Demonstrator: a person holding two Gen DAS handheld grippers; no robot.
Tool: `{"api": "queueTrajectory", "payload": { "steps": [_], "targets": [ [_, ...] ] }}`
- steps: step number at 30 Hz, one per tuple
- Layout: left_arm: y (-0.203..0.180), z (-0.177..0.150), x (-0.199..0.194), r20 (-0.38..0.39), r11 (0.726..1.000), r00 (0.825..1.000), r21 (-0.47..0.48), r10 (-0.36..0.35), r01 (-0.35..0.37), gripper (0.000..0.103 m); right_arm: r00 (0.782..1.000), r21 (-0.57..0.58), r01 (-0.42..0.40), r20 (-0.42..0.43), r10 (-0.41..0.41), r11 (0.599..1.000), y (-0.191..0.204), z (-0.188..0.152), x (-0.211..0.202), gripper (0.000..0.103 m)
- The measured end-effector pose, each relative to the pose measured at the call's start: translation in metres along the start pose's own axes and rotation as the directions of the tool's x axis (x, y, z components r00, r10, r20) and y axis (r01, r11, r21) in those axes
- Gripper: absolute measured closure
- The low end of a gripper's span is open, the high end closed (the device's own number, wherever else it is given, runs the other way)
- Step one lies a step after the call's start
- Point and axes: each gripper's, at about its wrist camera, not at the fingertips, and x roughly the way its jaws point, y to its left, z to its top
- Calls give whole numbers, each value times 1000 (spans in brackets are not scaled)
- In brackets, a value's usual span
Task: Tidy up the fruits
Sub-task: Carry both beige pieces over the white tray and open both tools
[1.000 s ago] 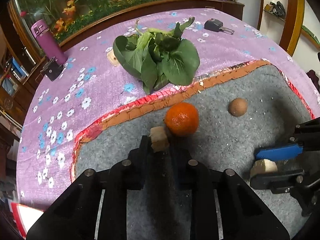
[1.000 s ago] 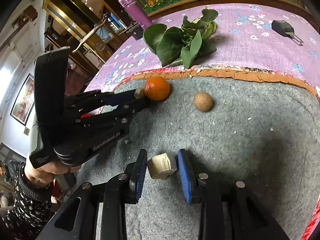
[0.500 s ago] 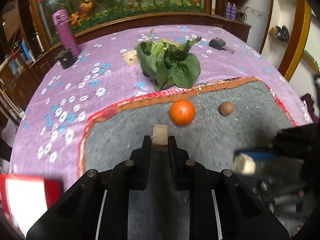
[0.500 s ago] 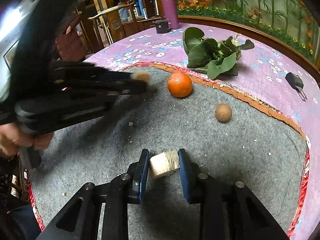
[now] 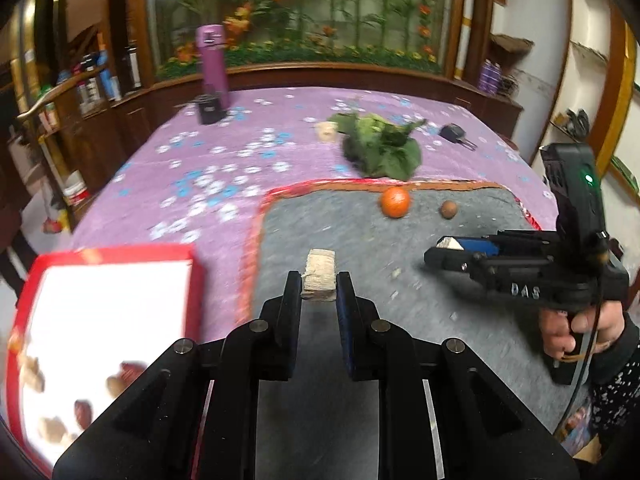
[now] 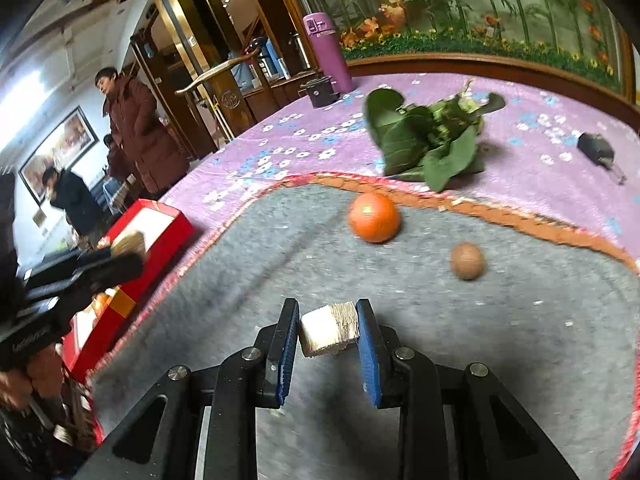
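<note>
Over the grey mat (image 5: 400,320), the left gripper (image 5: 319,280) fingers clench 1 pale chunk (image 5: 319,274); the right gripper (image 6: 328,328), lettered "DAS", grasps another chunk (image 6: 329,330). Orange (image 6: 374,217) at 12 o'clock, red box (image 5: 108,320) at 9.

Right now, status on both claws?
Left claw shut on tan chunk. Right claw shut on pale chunk. Orange, brown nut loose on grey mat. Path clear.
</note>
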Motion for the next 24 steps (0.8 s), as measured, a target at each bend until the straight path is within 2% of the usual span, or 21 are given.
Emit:
{"api": "queueTrajectory", "payload": {
  "steps": [3,8,10,12,15,20,24],
  "targets": [
    [19,-12,-15,3,999,999,-33,36,-36,87,1000,-20,-25,1,25,999,28,4,8,75],
    [58,-35,-40,9,989,993,-83,121,-120,87,992,-100,-122,18,124,988,99,18,25,75],
    [77,-43,-47,7,980,987,-118,161,-159,87,987,-143,-154,18,158,978,130,24,36,76],
    [96,-52,-53,-2,966,976,-141,216,-215,87,985,-171,-171,4,174,970,151,26,46,76],
    [120,-66,-58,-21,947,964,-183,264,-263,87,980,-211,-199,-26,198,957,182,28,63,76],
    [146,-83,-58,-54,928,954,-221,295,-300,87,975,-274,-222,-85,207,936,220,25,90,76],
    [153,-90,-56,-68,925,950,-218,305,-312,87,972,-299,-230,-110,206,926,239,21,104,76]
  ]
}}
